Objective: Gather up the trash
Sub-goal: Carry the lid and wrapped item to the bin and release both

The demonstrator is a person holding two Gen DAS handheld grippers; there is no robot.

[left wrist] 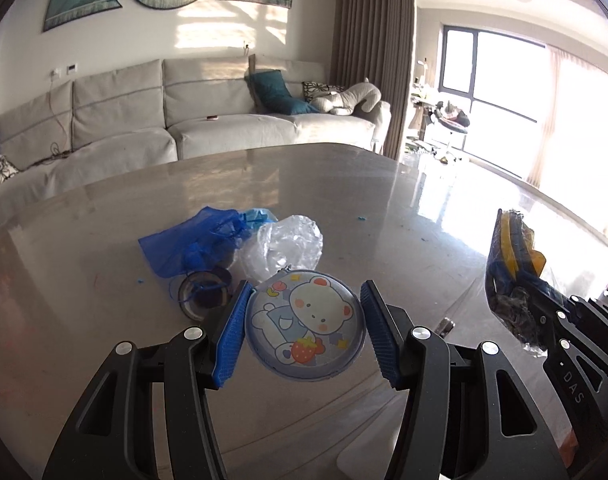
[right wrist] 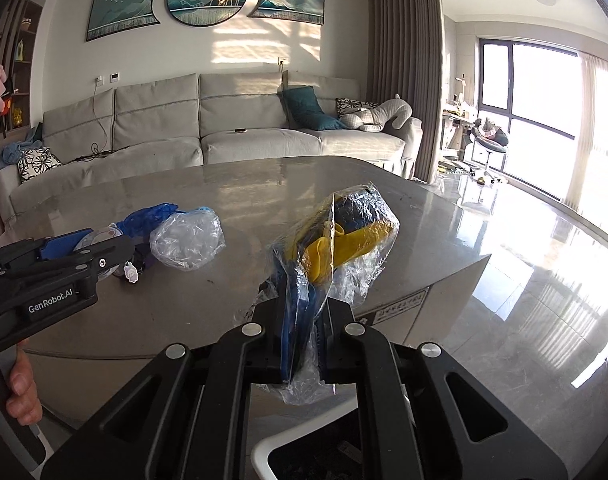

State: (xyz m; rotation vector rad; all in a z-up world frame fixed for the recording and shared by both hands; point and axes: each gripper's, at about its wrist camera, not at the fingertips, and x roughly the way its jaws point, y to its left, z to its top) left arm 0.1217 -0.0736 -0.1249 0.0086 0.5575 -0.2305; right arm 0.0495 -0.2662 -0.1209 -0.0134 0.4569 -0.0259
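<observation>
My left gripper (left wrist: 304, 320) is open around a round case with a cartoon bear (left wrist: 304, 326) lying on the grey table (left wrist: 104, 312); its blue pads stand on either side, the left one at the case's edge. Behind the case lie a crumpled clear plastic bag (left wrist: 282, 246), a blue mesh bag (left wrist: 192, 242) and a tape roll (left wrist: 202, 292). My right gripper (right wrist: 304, 344) is shut on a clear plastic bag holding yellow and dark blue items (right wrist: 339, 240), held above the table's near edge. That bag also shows in the left wrist view (left wrist: 511, 272).
A white bin rim (right wrist: 304, 454) shows below my right gripper. A grey sofa (right wrist: 224, 128) stands beyond the table. The shiny floor (right wrist: 543, 280) lies to the right. Small blue scraps (left wrist: 361, 219) dot the tabletop.
</observation>
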